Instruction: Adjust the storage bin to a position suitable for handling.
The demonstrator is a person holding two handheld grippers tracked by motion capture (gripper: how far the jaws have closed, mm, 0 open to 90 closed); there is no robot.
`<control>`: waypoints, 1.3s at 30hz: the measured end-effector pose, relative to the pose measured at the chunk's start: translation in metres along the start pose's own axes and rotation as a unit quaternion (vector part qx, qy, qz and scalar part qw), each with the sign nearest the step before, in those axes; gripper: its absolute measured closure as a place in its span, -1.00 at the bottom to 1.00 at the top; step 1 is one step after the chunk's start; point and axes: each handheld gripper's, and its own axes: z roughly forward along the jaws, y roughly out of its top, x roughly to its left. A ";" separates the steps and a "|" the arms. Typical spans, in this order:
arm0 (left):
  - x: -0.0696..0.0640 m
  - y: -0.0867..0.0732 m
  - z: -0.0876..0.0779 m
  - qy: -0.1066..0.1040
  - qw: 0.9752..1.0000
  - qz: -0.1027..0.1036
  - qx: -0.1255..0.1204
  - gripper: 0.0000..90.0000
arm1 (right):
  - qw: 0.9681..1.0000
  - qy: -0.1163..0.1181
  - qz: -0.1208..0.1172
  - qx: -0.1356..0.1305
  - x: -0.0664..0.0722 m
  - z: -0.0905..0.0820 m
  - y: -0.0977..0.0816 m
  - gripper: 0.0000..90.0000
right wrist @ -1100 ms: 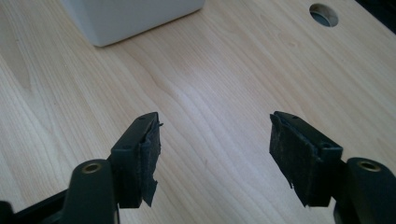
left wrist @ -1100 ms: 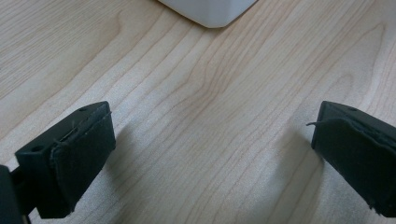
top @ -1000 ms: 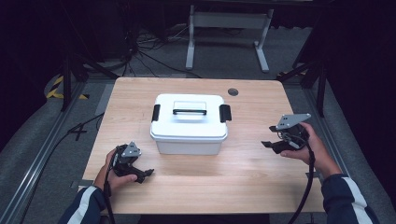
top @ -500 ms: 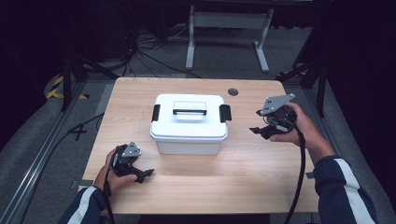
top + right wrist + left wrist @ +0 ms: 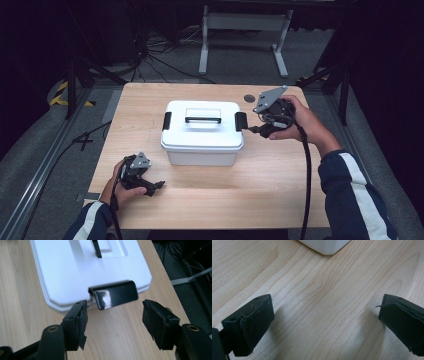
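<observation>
Here the pale wood table [image 5: 210, 200] stands on grey carpet [image 5: 40, 150], both grippers' jaws spread, holding nothing.

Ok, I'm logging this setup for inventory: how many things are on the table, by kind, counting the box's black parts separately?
White lidded box: 1
Black side latches, one per end: 2
Black carry handle on the lid: 1
Handheld grippers, left and right: 2
Total: 6
</observation>
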 end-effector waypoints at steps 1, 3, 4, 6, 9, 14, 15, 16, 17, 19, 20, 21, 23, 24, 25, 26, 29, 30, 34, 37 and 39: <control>0.000 0.000 0.000 0.001 1.000 0.002 0.000 -0.99 | 1.000 -0.005 -0.004 0.001 0.000 0.001 0.005 -0.13; 0.000 0.000 0.000 0.002 1.000 0.000 0.000 -0.99 | 1.000 -0.002 -0.010 0.003 0.000 0.004 0.013 -0.11; 0.000 0.000 0.000 0.003 1.000 0.000 0.000 -0.99 | 1.000 0.002 -0.015 0.003 -0.001 0.006 0.017 -0.09; 0.000 0.000 0.000 0.004 1.000 0.000 -0.001 -0.99 | 1.000 0.008 -0.024 0.005 0.000 0.009 0.025 -0.08; -0.001 0.000 0.000 0.005 1.000 -0.003 -0.001 -0.99 | 0.999 0.013 -0.033 0.010 0.000 0.014 0.032 -0.08; -0.001 -0.001 0.000 0.007 1.000 -0.006 -0.002 -0.98 | 0.999 0.018 -0.047 0.021 -0.001 0.027 0.048 -0.02; -0.001 -0.001 0.000 0.007 1.000 -0.006 -0.002 -0.98 | 0.998 0.021 -0.049 0.022 -0.001 0.029 0.050 0.00; -0.001 -0.001 0.000 0.007 1.000 -0.006 -0.002 -0.98 | 0.998 0.020 -0.053 0.025 -0.001 0.032 0.053 0.00; -0.001 -0.001 0.000 0.007 1.000 -0.006 -0.002 -0.98 | 0.998 0.018 -0.055 0.028 -0.001 0.035 0.056 0.00; -0.002 -0.001 -0.001 0.007 1.000 -0.010 -0.001 -0.98 | 0.998 0.026 -0.056 0.029 -0.002 0.039 0.061 0.00; -0.003 -0.001 -0.001 0.008 1.000 -0.012 0.000 -0.98 | 0.997 0.030 -0.062 0.027 -0.003 0.042 0.065 0.00; -0.003 -0.001 -0.001 0.011 1.000 -0.010 -0.001 -0.97 | 0.997 0.032 -0.064 0.027 -0.003 0.043 0.067 0.00; -0.004 -0.002 -0.002 0.014 1.000 -0.012 -0.003 -0.95 | 0.997 0.036 -0.067 0.030 -0.003 0.048 0.072 -0.01; -0.005 -0.003 -0.004 0.016 1.000 -0.011 -0.002 -0.93 | 0.996 0.040 -0.070 0.030 -0.003 0.049 0.074 -0.01; -0.007 -0.004 -0.004 0.017 1.000 -0.018 -0.008 -0.91 | 0.996 0.044 -0.072 0.030 -0.002 0.053 0.078 -0.01; -0.007 -0.004 -0.004 0.017 1.000 -0.015 -0.007 -0.90 | 0.996 0.052 -0.071 0.032 -0.001 0.055 0.081 0.00; -0.008 -0.005 -0.005 0.017 1.000 -0.022 -0.005 -0.89 | 0.995 0.052 -0.080 0.039 -0.001 0.063 0.087 0.05; -0.008 -0.005 -0.005 0.017 1.000 -0.023 -0.005 -0.89 | 0.995 0.052 -0.080 0.041 0.000 0.066 0.088 0.06; -0.008 -0.005 -0.005 0.017 1.000 -0.023 -0.005 -0.89 | 0.994 0.046 -0.083 0.052 0.001 0.074 0.095 0.14; -0.008 -0.005 -0.005 0.017 1.000 -0.022 -0.005 -0.89 | 0.993 0.049 -0.090 0.054 0.003 0.079 0.100 0.29; -0.008 -0.005 -0.005 0.017 1.000 -0.022 -0.004 -0.89 | 0.993 0.050 -0.092 0.060 0.004 0.083 0.104 0.36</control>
